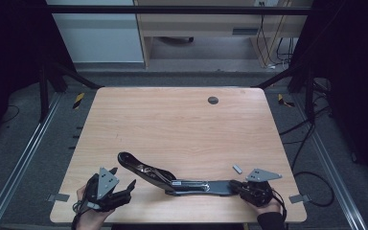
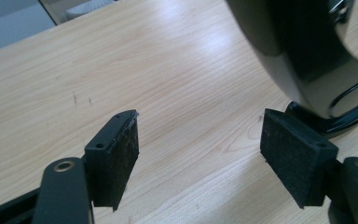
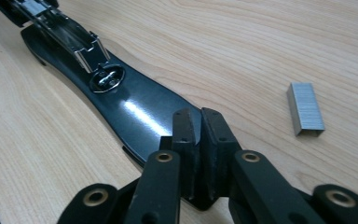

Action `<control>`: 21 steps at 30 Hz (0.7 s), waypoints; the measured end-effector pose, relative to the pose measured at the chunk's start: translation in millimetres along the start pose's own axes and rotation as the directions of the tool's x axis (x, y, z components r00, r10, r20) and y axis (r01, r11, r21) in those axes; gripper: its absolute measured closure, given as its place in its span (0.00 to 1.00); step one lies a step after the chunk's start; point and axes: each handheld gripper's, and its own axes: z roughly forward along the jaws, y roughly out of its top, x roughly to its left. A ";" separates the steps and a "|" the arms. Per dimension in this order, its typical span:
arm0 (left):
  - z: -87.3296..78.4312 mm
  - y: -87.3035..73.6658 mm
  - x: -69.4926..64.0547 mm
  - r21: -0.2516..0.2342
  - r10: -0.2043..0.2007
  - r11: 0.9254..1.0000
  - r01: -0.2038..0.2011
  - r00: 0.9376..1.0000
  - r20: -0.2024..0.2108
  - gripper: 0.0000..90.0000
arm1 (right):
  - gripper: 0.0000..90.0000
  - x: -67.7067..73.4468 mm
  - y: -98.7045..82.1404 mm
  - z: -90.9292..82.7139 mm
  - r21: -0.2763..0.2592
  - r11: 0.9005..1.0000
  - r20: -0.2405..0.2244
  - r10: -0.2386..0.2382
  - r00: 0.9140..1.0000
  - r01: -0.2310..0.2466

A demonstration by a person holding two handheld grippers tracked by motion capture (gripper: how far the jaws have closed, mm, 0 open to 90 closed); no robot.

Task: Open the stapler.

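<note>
High view, stapler: black stapler [image 1: 172, 178] lies opened flat at the near edge of the wooden table [image 1: 172, 120]; long axis runs left-far to right-near.
High view, staples: small strip of staples [image 1: 237, 168] just far of the stapler's right end.
High view, hands: left gripper [image 1: 120, 194] sits near-left of the stapler's raised top arm; right gripper [image 1: 235, 186] sits at its right end.
Left gripper view: jaws spread wide, empty; pads [image 2: 121, 154] over bare wood; stapler's glossy arm [image 2: 307, 51] lies far-right, just beside the right pad, apparently apart.
Right gripper view: jaws pressed together on the near tip of the stapler base [image 3: 135, 112]; staple strip [image 3: 305, 108] to the right, apart.
Judgement: the right gripper steadies the base; the strip lies nearer the right gripper, but only the left is free.
</note>
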 end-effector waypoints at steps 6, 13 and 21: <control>8.6 -6.9 3.0 0.022 -0.002 1.000 0.002 1.000 -0.003 0.30 | 0.85 1.6 2.5 -3.5 -0.022 1.000 0.018 -0.009 1.000 0.010; 20.7 -18.4 6.5 0.055 -0.026 0.998 0.026 1.000 -0.008 0.32 | 0.74 3.4 6.6 -7.9 -0.026 1.000 0.051 -0.011 0.999 0.013; 29.5 -27.2 15.0 0.092 -0.022 0.995 0.026 0.999 -0.040 0.33 | 0.70 -0.8 9.6 -17.1 -0.036 0.999 0.099 -0.006 0.995 0.010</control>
